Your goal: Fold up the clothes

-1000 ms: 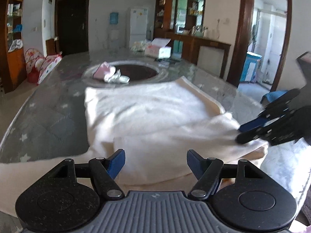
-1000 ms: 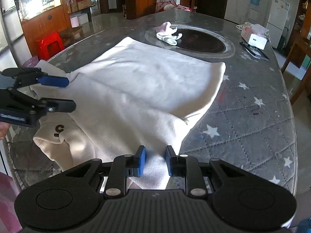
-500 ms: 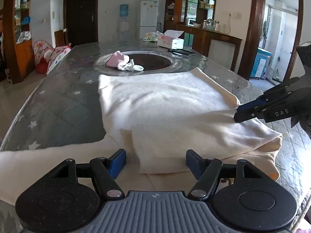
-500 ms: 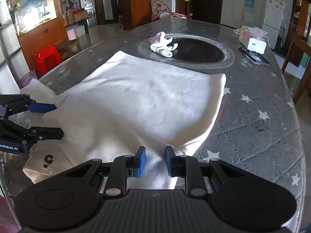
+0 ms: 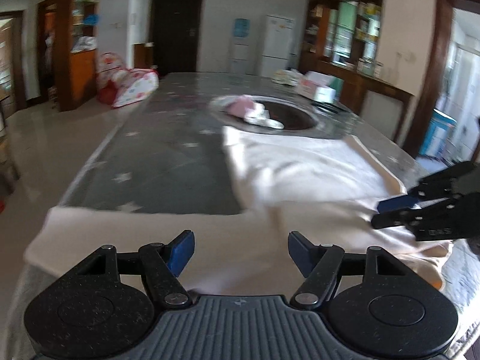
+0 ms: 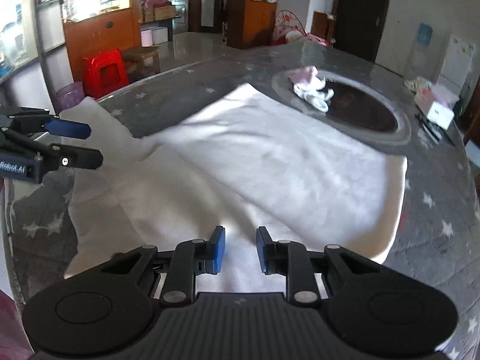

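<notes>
A cream garment (image 5: 303, 177) lies spread on the grey star-patterned table (image 5: 168, 162), with one sleeve (image 5: 126, 231) stretched out to the left and a folded part near me. It also shows in the right wrist view (image 6: 270, 156). My left gripper (image 5: 241, 252) is open and empty, just above the near edge of the garment. My right gripper (image 6: 240, 249) is open with a narrow gap, low over the garment's near edge, holding nothing. The right gripper (image 5: 396, 213) also shows in the left wrist view and the left gripper (image 6: 81, 144) in the right wrist view.
A small pink and white cloth pile (image 6: 312, 85) lies on the round dark inset (image 6: 360, 111) at the table's middle. A tissue box (image 6: 435, 105) stands at the far right. Red stool (image 6: 105, 72) and cabinets stand beyond the table.
My right gripper has opened slightly and let go of the garment fold. My left gripper has swung to the left, towards the stretched sleeve. The view is blurred by motion.
</notes>
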### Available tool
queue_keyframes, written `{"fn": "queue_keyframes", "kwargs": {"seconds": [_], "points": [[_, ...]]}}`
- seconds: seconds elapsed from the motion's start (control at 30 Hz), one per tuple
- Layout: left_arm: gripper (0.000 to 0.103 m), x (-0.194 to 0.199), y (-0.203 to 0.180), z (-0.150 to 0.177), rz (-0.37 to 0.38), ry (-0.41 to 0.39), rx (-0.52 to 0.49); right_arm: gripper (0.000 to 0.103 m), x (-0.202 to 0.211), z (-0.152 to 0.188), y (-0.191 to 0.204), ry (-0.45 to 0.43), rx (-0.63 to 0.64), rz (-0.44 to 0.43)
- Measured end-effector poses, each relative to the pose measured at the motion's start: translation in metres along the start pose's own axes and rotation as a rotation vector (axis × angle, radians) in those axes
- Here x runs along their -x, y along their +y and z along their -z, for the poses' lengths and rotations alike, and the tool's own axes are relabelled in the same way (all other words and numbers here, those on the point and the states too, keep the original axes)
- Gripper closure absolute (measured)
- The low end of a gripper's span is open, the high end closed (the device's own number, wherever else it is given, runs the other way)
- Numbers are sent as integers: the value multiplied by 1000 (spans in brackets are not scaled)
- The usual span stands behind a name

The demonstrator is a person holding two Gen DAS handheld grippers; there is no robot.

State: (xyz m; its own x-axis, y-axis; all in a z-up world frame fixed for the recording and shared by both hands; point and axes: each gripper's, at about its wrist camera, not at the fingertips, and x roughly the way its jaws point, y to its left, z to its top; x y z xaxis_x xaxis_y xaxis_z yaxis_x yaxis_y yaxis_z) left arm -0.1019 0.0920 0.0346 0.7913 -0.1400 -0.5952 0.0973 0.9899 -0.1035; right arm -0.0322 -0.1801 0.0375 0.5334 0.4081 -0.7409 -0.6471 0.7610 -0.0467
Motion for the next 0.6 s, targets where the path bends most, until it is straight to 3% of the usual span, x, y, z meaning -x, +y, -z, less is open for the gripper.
{"fn": "queue_keyframes", "kwargs": {"seconds": [0.1,0.3,0.43,0.53,0.6], "points": [[31,7,21,4,-71,-12,49,79,2,-4,6,-14,5,-27],[31,18,67,9,-306,-58,188,78,-3,-4,14,-1,14,-35],[32,16,99,11,-411,-51,283,78,6,-8,14,-19,16,-31],[33,11,113,14,-433,-41,327,77,11,-9,14,-28,14,-28],[42,6,120,16,-430,-34,347,77,12,-8,14,-27,11,-27]]}}
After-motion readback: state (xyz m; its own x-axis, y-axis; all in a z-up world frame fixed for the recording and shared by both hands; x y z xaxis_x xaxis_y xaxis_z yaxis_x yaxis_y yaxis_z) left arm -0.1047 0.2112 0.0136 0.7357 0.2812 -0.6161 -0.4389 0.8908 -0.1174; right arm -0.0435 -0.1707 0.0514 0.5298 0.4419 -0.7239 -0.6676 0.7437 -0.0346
